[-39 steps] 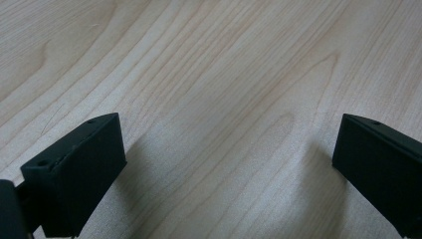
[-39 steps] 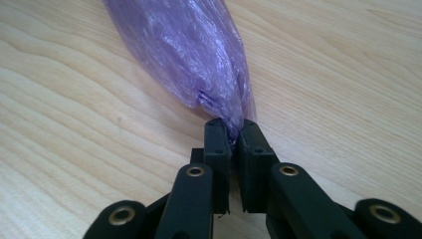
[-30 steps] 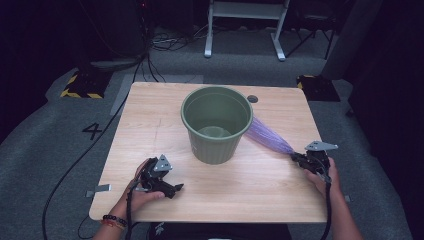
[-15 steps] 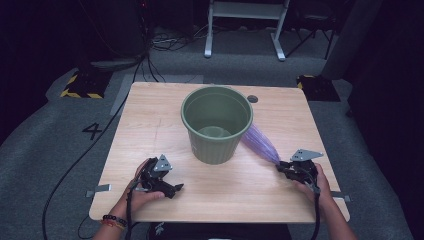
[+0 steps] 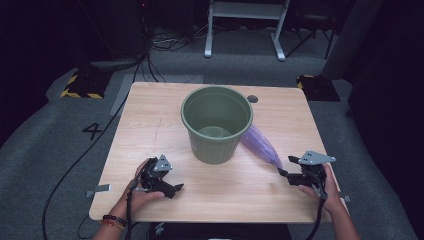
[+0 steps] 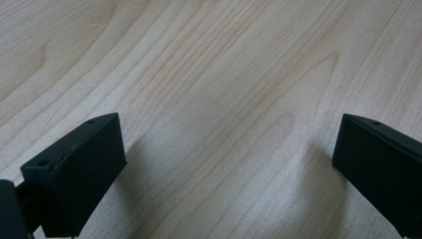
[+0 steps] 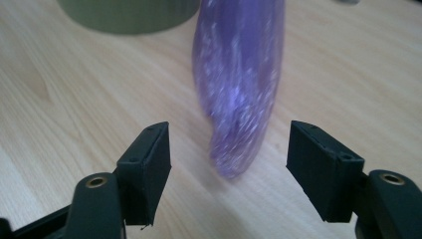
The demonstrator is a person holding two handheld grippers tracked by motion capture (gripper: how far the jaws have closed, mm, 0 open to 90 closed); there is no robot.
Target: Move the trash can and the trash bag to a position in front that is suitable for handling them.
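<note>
2 jaws of right gripper (image 7: 229,164) just opened off purple bag (image 7: 239,84).

You have a dull olive-green bucket (image 5: 216,124) on a pale wood-grain desk (image 5: 150,130). The bag (image 5: 260,145) beside it is translucent purple with whitish glints. Both tools are black, right tool (image 7: 229,164) and left tool (image 6: 226,164).

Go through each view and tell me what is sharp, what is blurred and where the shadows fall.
High view: the table is evenly lit, the surrounding floor dark, the green bucket fairly sharp. Left gripper view: crisp wood grain, soft shadows beside the left gripper. Right gripper view: the purple bag is smeared by blur, the bucket's base is out of focus, and the right gripper stands open and sharper.
</note>
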